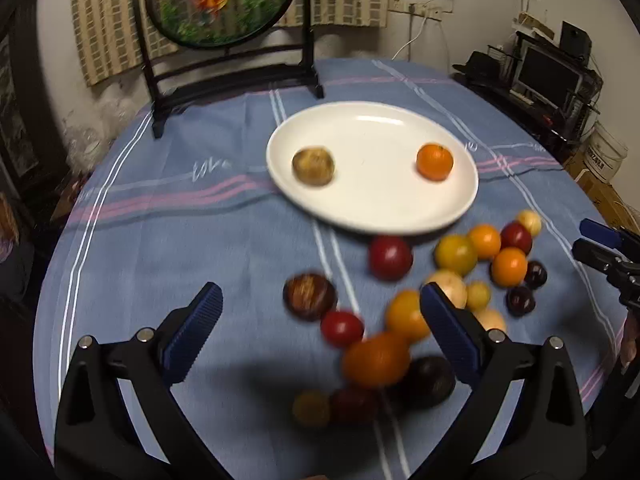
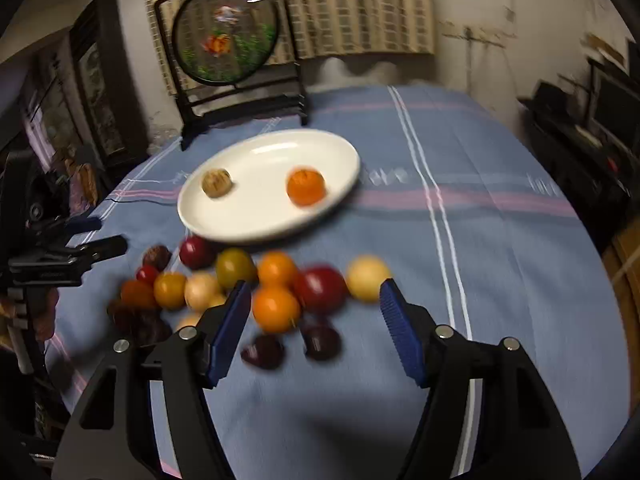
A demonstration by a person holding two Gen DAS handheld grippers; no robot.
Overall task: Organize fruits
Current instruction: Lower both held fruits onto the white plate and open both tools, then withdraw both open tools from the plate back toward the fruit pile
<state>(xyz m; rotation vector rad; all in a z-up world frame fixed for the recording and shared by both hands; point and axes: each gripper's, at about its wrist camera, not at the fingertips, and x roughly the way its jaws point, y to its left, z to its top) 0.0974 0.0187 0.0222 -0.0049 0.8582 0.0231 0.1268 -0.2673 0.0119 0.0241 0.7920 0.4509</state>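
Right wrist view shows the heap of fruits [image 2: 276,280] lying loose on the blue tablecloth [image 2: 500,272] just in front of the white plate [image 2: 344,152], which already holds an orange fruit [image 2: 305,186] and a brownish one [image 2: 216,183]. Both tools are empty, jaws spread wide: the right gripper [image 2: 316,304] hovers over an orange and a red fruit, the left gripper [image 1: 320,308] over the heap's other end. Packed round fruits may roll if a finger nudges a neighbour, and blur suggests quick motion
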